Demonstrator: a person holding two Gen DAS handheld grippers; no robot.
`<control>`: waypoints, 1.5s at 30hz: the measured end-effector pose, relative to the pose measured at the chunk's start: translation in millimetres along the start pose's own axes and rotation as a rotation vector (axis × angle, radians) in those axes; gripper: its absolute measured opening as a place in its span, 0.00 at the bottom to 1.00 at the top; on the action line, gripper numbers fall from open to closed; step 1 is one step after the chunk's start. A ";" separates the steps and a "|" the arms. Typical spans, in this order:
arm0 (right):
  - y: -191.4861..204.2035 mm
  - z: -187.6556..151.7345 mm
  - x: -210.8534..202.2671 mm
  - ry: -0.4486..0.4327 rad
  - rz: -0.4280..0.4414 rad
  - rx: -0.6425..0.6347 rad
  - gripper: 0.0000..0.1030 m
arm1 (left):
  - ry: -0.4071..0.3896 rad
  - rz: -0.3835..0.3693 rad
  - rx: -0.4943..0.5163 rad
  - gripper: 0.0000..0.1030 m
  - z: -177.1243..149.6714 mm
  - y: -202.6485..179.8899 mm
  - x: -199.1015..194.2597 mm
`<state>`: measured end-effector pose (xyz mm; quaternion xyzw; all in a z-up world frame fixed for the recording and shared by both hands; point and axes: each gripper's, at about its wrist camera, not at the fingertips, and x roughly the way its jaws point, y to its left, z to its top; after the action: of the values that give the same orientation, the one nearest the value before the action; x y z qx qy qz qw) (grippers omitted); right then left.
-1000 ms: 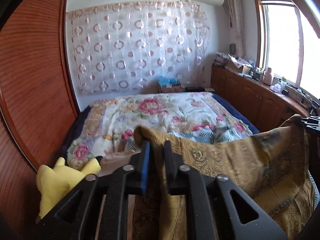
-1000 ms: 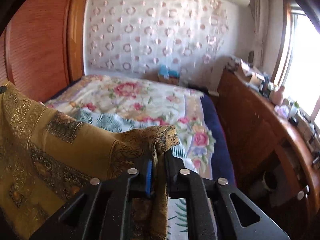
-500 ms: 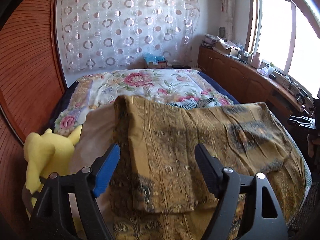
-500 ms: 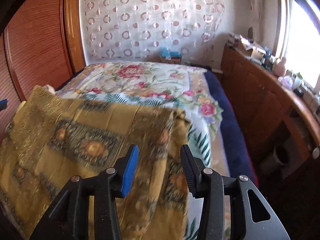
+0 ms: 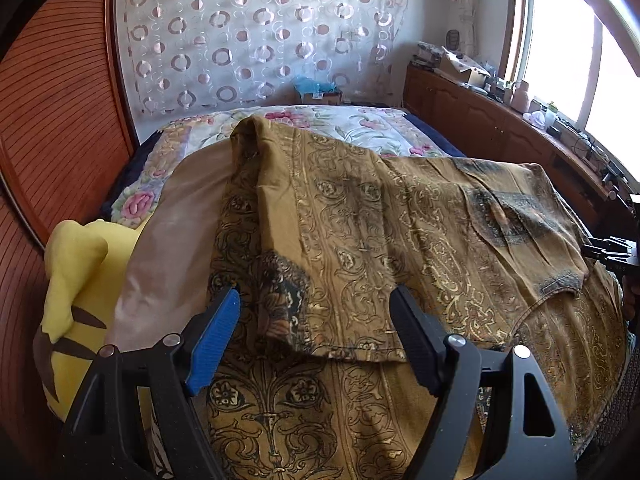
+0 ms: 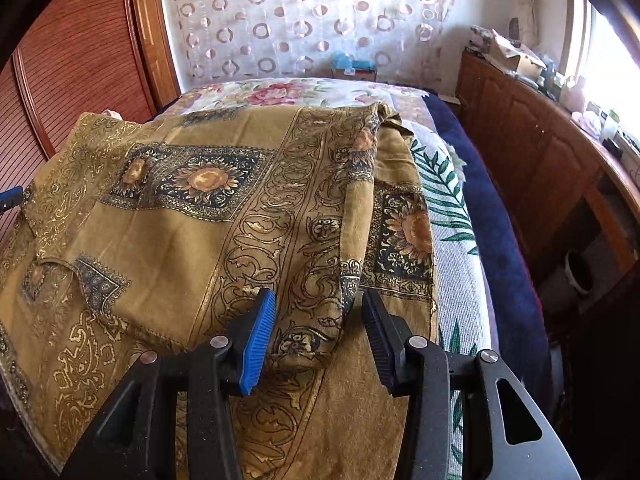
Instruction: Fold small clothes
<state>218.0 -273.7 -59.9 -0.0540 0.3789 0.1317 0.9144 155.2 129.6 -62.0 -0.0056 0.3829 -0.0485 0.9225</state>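
The ochre patterned garment (image 5: pixel 400 240) is laid folded once across the bed's (image 6: pixel 460 280) near end, so both the left gripper (image 5: pixel 316 336) and right gripper (image 6: pixel 320 332) are held spread above its doubled edge, nothing pinched.

A patterned cloth (image 5: pixel 400 240) lies spread on the near end of a bed (image 6: pixel 472 184), its upper layer folded back over the lower one. A quilt (image 5: pixel 320 124) covers the bed behind the cloth. A plush toy (image 5: pixel 76 280) sits at the cloth's left, against a wooden wardrobe (image 5: pixel 52 120). A curtain (image 5: pixel 256 32) hangs behind the bed, with a small box (image 6: pixel 354 70) at its foot. A low cabinet (image 6: pixel 532 152) runs along the bed's right side under a window (image 5: pixel 568 40). The left gripper (image 5: pixel 316 336) hangs over the fold's near left corner, the right gripper (image 6: pixel 320 332) over its near right edge.
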 end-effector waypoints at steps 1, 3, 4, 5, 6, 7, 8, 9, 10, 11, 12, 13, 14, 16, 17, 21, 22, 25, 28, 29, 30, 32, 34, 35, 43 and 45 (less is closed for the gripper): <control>1.9 0.0 0.8 -0.003 -0.006 -0.006 0.46 | 0.001 0.006 -0.002 0.76 -0.8 1.0 0.5; 4.6 -5.1 0.7 -0.014 -0.013 -0.011 0.46 | -0.001 0.011 -0.005 0.76 -2.3 3.4 1.6; 6.2 -7.9 0.5 -0.015 -0.013 -0.011 0.46 | -0.003 0.013 -0.009 0.76 -2.6 5.0 2.2; 7.4 -14.4 0.6 -0.017 -0.012 -0.010 0.46 | -0.007 0.012 -0.014 0.76 -2.7 6.1 2.5; 7.6 -16.2 -0.4 -0.018 -0.009 -0.008 0.46 | -0.012 0.010 -0.016 0.75 -3.3 7.7 3.1; 7.9 -17.6 -0.1 -0.018 -0.009 -0.008 0.46 | -0.016 0.003 -0.017 0.72 -3.4 8.4 3.7; 8.0 -17.4 0.3 -0.019 -0.011 -0.009 0.46 | -0.014 0.004 -0.015 0.70 -3.4 9.2 4.6; 10.9 -24.0 2.1 -0.020 -0.015 -0.011 0.46 | -0.011 0.006 -0.014 0.63 -2.6 9.3 6.0; 11.6 -24.4 1.7 -0.020 -0.017 -0.013 0.46 | -0.007 0.012 -0.012 0.56 -2.0 9.8 7.9; 12.4 -25.9 1.2 -0.021 -0.017 -0.013 0.46 | -0.003 0.015 -0.012 0.53 -1.5 10.7 10.3; 12.8 -28.3 1.3 -0.021 -0.015 -0.013 0.46 | 0.004 0.017 -0.016 0.48 -1.1 12.0 13.2; 12.6 -28.9 1.6 -0.021 -0.013 -0.011 0.46 | 0.011 0.018 -0.018 0.41 -1.0 13.2 16.0; 12.3 -29.4 2.0 -0.022 -0.013 -0.011 0.46 | 0.018 0.018 -0.019 0.37 -0.8 14.0 18.6; 12.8 -30.2 2.3 -0.022 -0.015 -0.012 0.46 | 0.035 0.016 -0.019 0.21 -1.6 14.6 23.3; 13.1 -30.5 2.3 -0.023 -0.015 -0.012 0.46 | 0.039 0.004 -0.017 0.17 -2.3 14.5 24.6; 13.6 -30.6 2.0 -0.023 -0.015 -0.014 0.42 | 0.022 -0.005 -0.008 0.04 -2.6 10.9 19.4; 16.4 -30.5 1.0 -0.028 0.010 -0.032 0.32 | 0.014 -0.007 -0.011 0.03 -2.2 10.2 16.7; 23.1 -26.2 -0.8 -0.027 0.027 -0.062 0.06 | -0.013 -0.012 -0.010 0.03 0.1 6.5 6.7; 23.5 -20.3 -12.1 -0.072 0.056 -0.047 0.05 | -0.040 -0.031 -0.018 0.03 3.4 2.9 -5.9; 24.2 -18.6 -17.3 -0.087 0.062 -0.050 0.04 | -0.056 -0.038 -0.018 0.03 5.0 1.0 -12.7; 25.0 -17.1 -23.1 -0.103 0.068 -0.054 0.04 | -0.065 -0.042 -0.018 0.03 6.3 0.0 -17.0; 24.3 -14.8 -36.8 -0.142 0.075 -0.048 0.04 | -0.096 -0.058 -0.022 0.03 8.2 -1.5 -30.4; 22.5 -13.3 -49.5 -0.167 0.093 -0.038 0.04 | -0.119 -0.081 -0.030 0.03 9.6 -3.3 -42.6; 22.5 -13.9 -54.7 -0.178 0.098 -0.035 0.04 | -0.128 -0.085 -0.030 0.03 9.1 -3.9 -47.2; 12.4 -39.6 -93.0 -0.217 0.125 -0.023 0.04 | -0.160 -0.116 -0.043 0.03 -18.8 -5.8 -86.1; 11.3 -47.3 -98.2 -0.216 0.124 -0.021 0.04 | -0.156 -0.122 -0.053 0.03 -30.2 -4.5 -94.0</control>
<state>116.2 -291.8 -23.8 -0.0257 0.2796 0.1970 0.9393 67.5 134.8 -16.7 -0.0572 0.3101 -0.0936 0.9444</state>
